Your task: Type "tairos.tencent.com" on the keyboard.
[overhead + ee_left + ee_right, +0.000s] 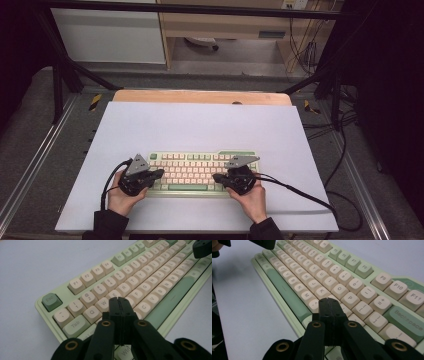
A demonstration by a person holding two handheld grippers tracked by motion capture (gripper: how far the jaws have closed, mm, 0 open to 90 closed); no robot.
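A pale green keyboard (202,171) with cream keys lies on the white table top near the front edge. My left gripper (159,173) hovers over its left end, jaws pressed together with nothing between them; in the left gripper view its tips (118,300) sit just above the keyboard (140,277) around the letter keys S and D. My right gripper (216,176) is over the right half, also shut and empty; in the right gripper view its tips (327,300) hang over the keys of the keyboard (317,272) near L and the punctuation keys.
The white board (200,125) rests on a wooden table (200,96) inside a black metal frame. Cables (300,192) trail from both grippers, the right one running off to the right. Bare white surface lies behind and beside the keyboard.
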